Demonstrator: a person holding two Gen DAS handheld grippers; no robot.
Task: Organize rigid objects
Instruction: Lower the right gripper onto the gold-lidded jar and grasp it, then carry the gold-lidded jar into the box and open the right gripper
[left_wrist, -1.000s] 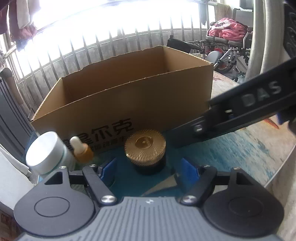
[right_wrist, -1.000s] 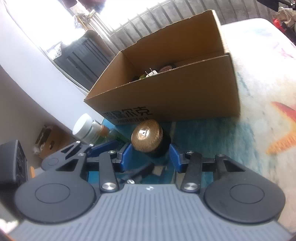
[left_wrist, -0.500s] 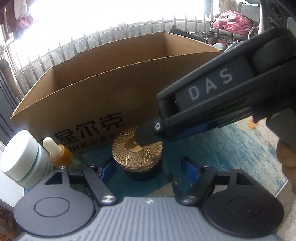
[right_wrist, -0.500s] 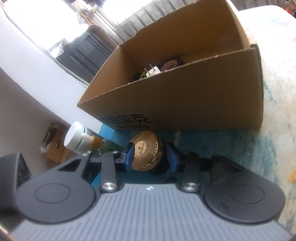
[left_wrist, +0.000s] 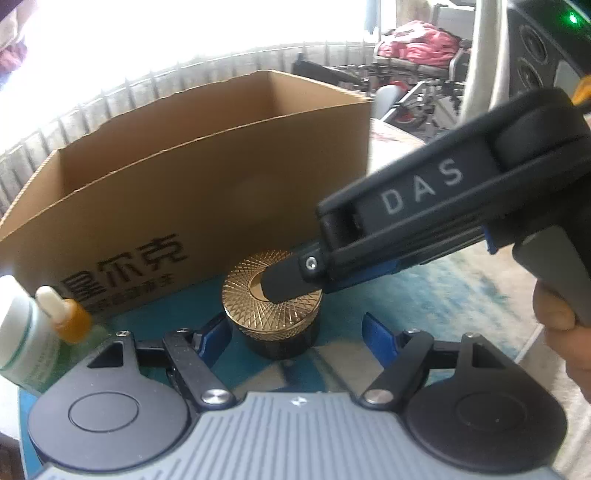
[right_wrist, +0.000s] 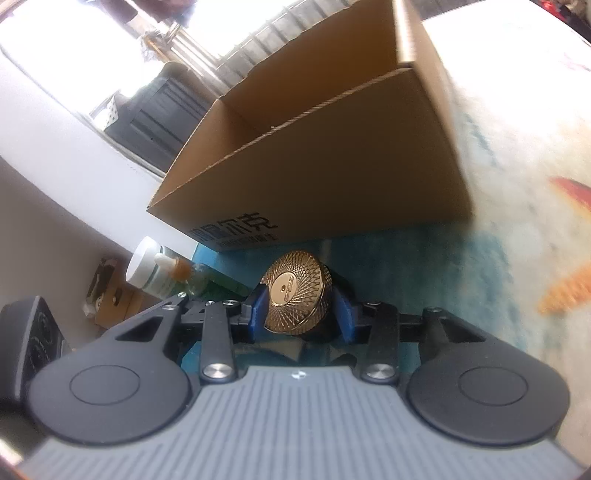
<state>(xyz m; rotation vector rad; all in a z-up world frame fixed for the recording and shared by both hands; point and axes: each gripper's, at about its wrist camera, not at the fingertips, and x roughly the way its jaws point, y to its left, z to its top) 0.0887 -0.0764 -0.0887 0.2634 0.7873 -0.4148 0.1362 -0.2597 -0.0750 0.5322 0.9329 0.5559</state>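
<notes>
The cardboard box (right_wrist: 332, 177) is standing just behind the jar (right_wrist: 299, 299), whose gold lid is tilting toward the right wrist camera. The right gripper (right_wrist: 301, 310) is clamping the jar by its sides on the table (right_wrist: 498, 258), while the left gripper (left_wrist: 295, 332) is waiting wide around it, holding nothing. A white tub (left_wrist: 16, 332) and a dropper bottle (left_wrist: 68, 314) are sitting nearby on the left.

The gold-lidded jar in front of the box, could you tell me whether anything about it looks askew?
Yes. In the right wrist view the gold-lidded jar leans over between the right gripper's blue pads instead of standing flat on the table beside the cardboard box.
</notes>
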